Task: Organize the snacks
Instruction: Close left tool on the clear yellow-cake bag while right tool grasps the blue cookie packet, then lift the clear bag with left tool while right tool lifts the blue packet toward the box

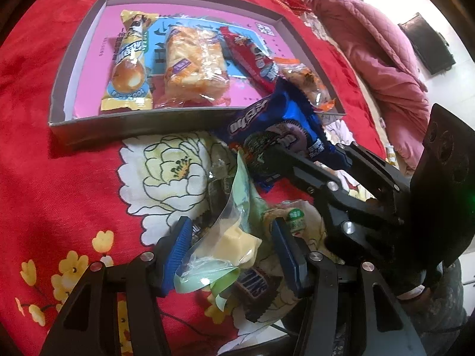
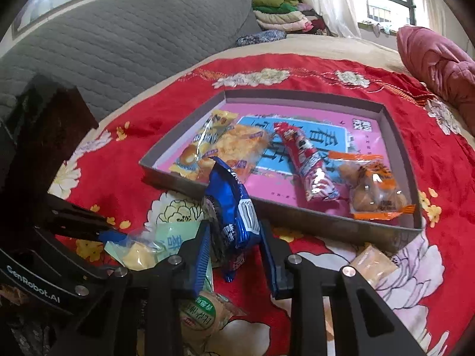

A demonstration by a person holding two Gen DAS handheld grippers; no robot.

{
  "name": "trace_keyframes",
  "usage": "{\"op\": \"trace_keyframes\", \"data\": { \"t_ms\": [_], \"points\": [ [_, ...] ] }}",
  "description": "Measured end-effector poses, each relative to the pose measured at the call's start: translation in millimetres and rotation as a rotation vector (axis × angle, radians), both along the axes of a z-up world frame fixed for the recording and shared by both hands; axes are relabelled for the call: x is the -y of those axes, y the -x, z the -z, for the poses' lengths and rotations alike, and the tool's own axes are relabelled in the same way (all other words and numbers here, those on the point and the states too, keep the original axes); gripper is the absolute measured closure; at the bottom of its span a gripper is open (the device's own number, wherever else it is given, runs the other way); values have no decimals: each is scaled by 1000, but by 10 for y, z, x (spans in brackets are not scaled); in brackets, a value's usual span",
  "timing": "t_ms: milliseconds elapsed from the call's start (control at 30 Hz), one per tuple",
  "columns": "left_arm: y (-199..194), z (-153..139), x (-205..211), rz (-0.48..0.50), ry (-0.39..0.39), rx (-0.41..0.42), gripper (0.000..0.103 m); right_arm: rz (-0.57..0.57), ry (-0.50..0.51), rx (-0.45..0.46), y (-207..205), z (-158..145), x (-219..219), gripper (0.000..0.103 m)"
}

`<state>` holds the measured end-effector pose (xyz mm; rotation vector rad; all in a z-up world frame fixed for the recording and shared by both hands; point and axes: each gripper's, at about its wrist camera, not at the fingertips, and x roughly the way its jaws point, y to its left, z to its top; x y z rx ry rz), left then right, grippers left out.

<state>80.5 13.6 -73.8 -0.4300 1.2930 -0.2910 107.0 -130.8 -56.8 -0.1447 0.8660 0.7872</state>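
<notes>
A shallow grey cardboard tray (image 2: 311, 212) with a pink printed floor lies on a red floral blanket (image 1: 59, 178) and serves as the landmark.

Inside the tray, from its left wall to its right: a yellow snack packet (image 1: 130, 62), a clear-wrapped pastry (image 1: 193, 62) just beside it, a red snack stick (image 2: 305, 160) lying slanted past the middle, and an orange-edged bag of round snacks (image 2: 374, 192) near the right front corner.

The right gripper (image 2: 236, 246) is in front of the tray's near wall; its blue pads (image 2: 202, 261) pinch a blue cookie packet (image 2: 234, 207), which stands upright with its top edge reaching over the near wall. Contact on the right-hand pad cannot be confirmed from the right wrist view; the left wrist view shows the packet lifted off the blanket in this gripper.

The left gripper (image 1: 230, 252) is further out from the tray, to the left of the right gripper. Its jaws are spread around a pale green packet (image 1: 225, 237) holding a yellow block; the packet lies between the pads, and whether they press on it cannot be told.

A dark chocolate bar (image 1: 255, 287) lies under that packet. A round cake with a green label (image 2: 202, 317) and a small beige wrapped sweet (image 2: 372, 267) lie on the blanket in front of the tray.
</notes>
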Motion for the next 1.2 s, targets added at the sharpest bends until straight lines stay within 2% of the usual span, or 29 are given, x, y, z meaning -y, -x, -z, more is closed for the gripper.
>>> {"op": "trace_keyframes", "data": {
  "t_ms": [33,67,400,567,700,900,1033,1200],
  "points": [
    [-3,0,-2,0,6,0,59,7,-10,-5,-4,-15,29,72],
    [-9,-1,-3,-2,7,1,63,18,-19,-13,-4,-27,71,73],
    [30,-41,-119,-16,65,14,68,127,-74,-34,-69,-137,433,76],
    [57,-69,-131,-17,67,18,69,165,-96,-48,-74,-161,570,76],
    [63,-82,-154,-21,74,18,69,139,-31,-7,25,-183,496,77],
    [78,-75,-180,-23,79,14,69,42,134,71,214,-97,203,77],
    [89,-70,-186,-26,86,10,69,-2,187,108,301,-62,87,77],
    [98,-51,-192,-26,89,4,69,-6,191,103,304,-14,69,76]
  ]
}}
